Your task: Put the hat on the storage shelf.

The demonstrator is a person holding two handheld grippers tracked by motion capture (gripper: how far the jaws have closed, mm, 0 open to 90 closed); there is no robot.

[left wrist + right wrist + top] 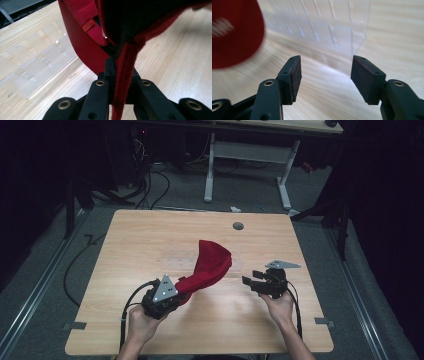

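Two claws — left claw clamping red cloth, right claw wide — clear slotted rack between, wooden table.

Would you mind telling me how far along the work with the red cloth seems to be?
Done: the left gripper has clamped the red cloth and raised it off the table. In hand: it hangs from that grip. Left: the right gripper is open, holding nothing.
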